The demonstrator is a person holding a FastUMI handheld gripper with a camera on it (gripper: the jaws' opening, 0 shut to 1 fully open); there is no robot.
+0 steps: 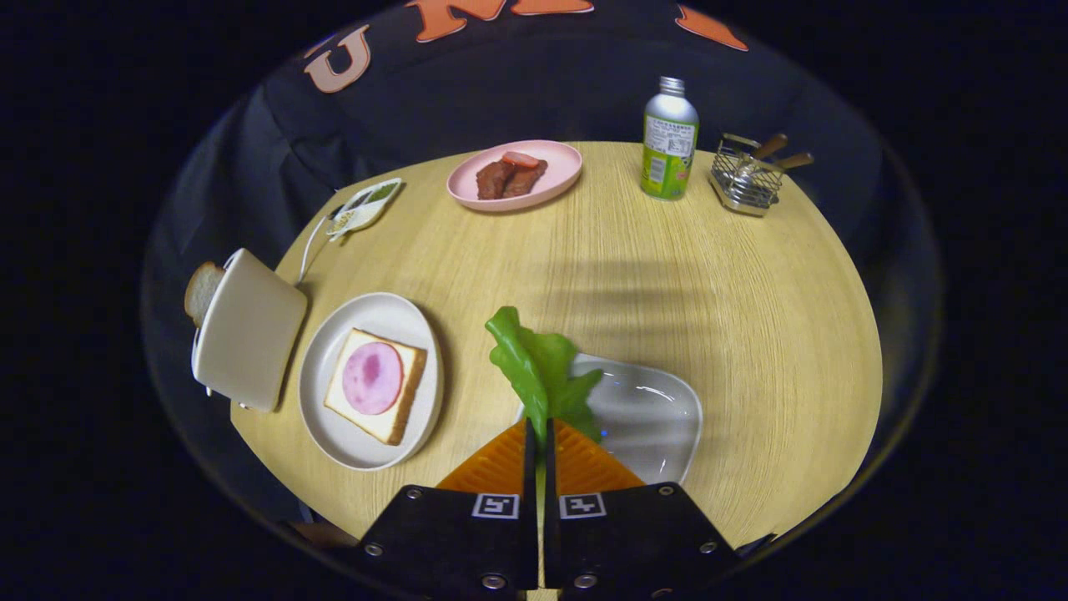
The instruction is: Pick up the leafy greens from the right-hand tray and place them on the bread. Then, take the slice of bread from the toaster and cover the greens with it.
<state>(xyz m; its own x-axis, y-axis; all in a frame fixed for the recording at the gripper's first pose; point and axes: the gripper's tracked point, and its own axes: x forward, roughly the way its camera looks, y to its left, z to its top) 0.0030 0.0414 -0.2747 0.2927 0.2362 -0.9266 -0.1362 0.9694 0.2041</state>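
The tongs (539,434) are pressed together on the stem of the green leafy lettuce (538,367), which is held raised above the near edge of the pale oval tray (659,409) on the round wooden table (667,284). To the left, a square slice of bread topped with a pink round of ham (374,382) is seen on a white round plate (334,426). Beside that plate stands a cream toaster (249,330) — a second bread slice (200,290) protrudes from it.
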